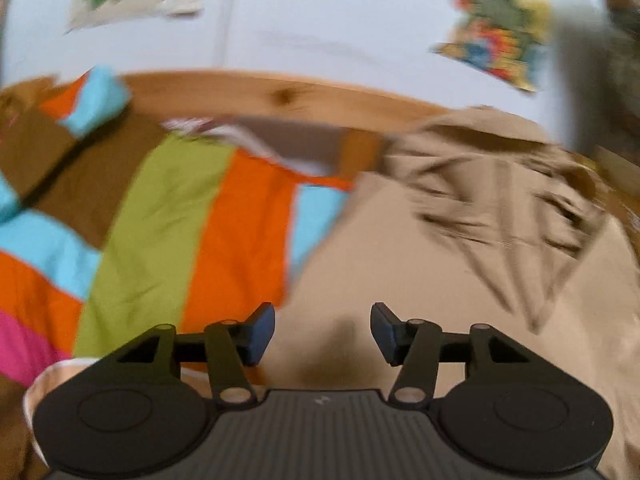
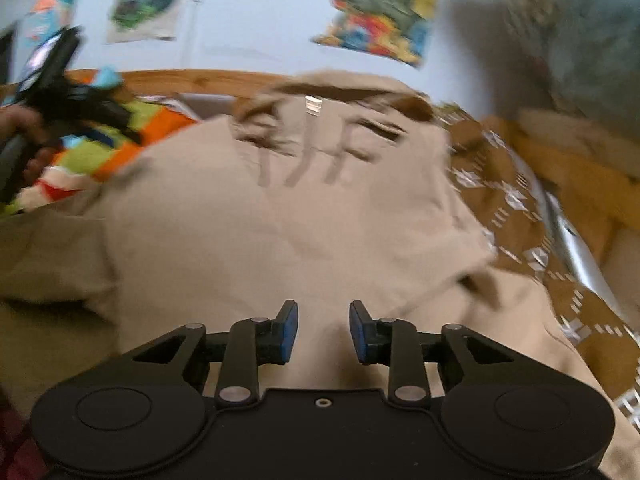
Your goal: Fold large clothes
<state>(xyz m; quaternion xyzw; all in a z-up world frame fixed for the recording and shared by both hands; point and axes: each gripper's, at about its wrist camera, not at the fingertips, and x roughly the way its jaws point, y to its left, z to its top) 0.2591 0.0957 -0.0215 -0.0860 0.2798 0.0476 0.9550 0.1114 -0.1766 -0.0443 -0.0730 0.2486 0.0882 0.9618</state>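
above beige garment [image 2: 280, 220], tools parted.

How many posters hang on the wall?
3: a green poster left of centre, a yellow poster right of centre, and a blurred poster at the far left. More may hang outside the frame.

A striped quilt [image 1: 168, 216] in orange, green, blue and brown lies beside a wooden rail [image 1: 280, 94]. Bright posters [image 2: 380, 12] hang on the pale wall [image 1: 320, 20]. In the right wrist view, a brown patterned cloth [image 2: 516, 208] spreads to the right, near a silver bar [image 2: 580, 252].
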